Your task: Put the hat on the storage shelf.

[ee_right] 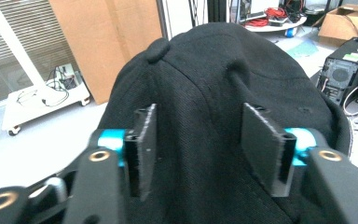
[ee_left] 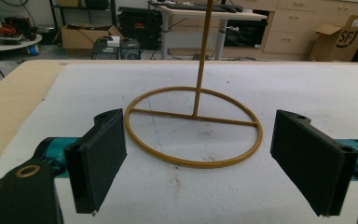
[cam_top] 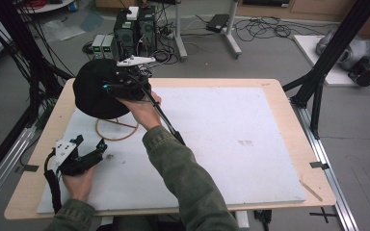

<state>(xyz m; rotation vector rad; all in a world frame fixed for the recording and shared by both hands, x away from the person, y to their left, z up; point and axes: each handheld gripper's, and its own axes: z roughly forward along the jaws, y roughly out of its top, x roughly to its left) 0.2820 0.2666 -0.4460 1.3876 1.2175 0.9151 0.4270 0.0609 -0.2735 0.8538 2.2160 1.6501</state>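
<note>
Nearest the person, the left tool rests low on the white mat of the desk, its jaws spread wide with nothing between them, facing the round base of the golden stand just ahead. The stand's thin post rises straight up from the crossbar of that ring. Farther on, the black cap sits on top of the stand, covering its upper end. The right tool is at the cap's crown, its jaws parted on either side of the fabric, released rather than pinching it.
</note>
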